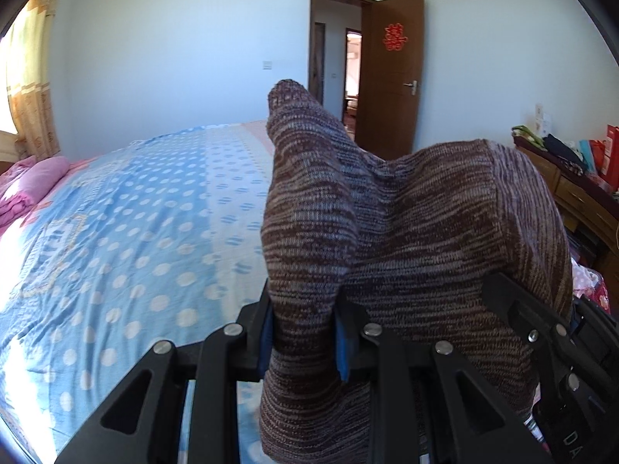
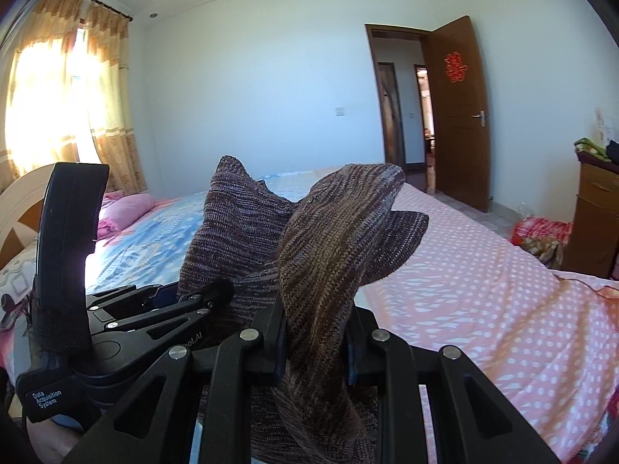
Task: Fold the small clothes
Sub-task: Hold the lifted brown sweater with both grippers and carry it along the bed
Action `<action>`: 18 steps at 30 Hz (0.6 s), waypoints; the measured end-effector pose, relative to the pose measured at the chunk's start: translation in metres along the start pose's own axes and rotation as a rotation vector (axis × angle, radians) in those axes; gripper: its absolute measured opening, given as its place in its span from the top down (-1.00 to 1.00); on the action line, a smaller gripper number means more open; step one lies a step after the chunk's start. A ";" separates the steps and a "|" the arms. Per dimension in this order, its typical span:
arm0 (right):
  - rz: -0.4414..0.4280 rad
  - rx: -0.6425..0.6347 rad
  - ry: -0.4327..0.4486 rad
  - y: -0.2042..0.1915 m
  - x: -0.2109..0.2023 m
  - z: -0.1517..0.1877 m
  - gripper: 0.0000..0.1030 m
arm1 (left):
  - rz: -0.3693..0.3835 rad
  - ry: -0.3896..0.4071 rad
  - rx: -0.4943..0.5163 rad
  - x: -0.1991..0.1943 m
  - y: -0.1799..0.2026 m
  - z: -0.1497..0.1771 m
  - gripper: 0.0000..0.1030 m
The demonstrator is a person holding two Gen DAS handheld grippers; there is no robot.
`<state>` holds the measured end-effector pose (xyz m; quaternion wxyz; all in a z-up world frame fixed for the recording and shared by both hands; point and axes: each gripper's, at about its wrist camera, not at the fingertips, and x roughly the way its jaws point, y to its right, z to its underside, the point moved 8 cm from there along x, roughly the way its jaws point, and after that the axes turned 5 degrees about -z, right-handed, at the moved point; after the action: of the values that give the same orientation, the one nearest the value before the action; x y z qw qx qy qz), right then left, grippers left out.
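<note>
Both tools are held up above the bed (image 1: 116,208), pointing toward the far wall and the open door (image 1: 390,73). The left gripper (image 1: 303,332) sits level, its jaws clamped on a bunched fold of a brown-and-purple knit garment (image 1: 425,212); blue pads press the cloth from both sides. The right gripper (image 2: 315,352) is closed the same way on another fold of the garment, just beside the left gripper, whose black body shows to its left in the right wrist view. The knit cloth rises past each pair of fingertips in limp peaks and hangs down below the jaws, bridging the 2 grippers clear of the bedsheet. It is marled with thin horizontal stripes and looks soft and crumpled; what kind of garment it is cannot be told.
</note>
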<state>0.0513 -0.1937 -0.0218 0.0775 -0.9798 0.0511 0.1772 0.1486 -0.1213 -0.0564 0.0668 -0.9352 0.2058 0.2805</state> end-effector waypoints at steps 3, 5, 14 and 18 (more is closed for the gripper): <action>0.044 0.011 0.006 0.024 0.000 -0.001 0.55 | 0.028 -0.002 0.015 0.009 0.020 -0.006 0.48; 0.074 0.010 0.008 0.040 0.002 -0.002 0.55 | 0.044 -0.001 0.026 0.016 0.034 -0.010 0.48; 0.173 0.040 -0.034 0.109 0.040 -0.003 0.55 | 0.067 -0.016 0.076 0.058 0.085 -0.020 0.48; 0.210 0.044 -0.083 0.133 0.070 -0.002 0.55 | 0.054 -0.025 0.091 0.084 0.100 -0.027 0.48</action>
<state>0.1002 -0.3296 -0.0631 0.0822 -0.9589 0.1541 0.2237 0.1833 -0.2473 -0.0815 0.1041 -0.9217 0.2425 0.2843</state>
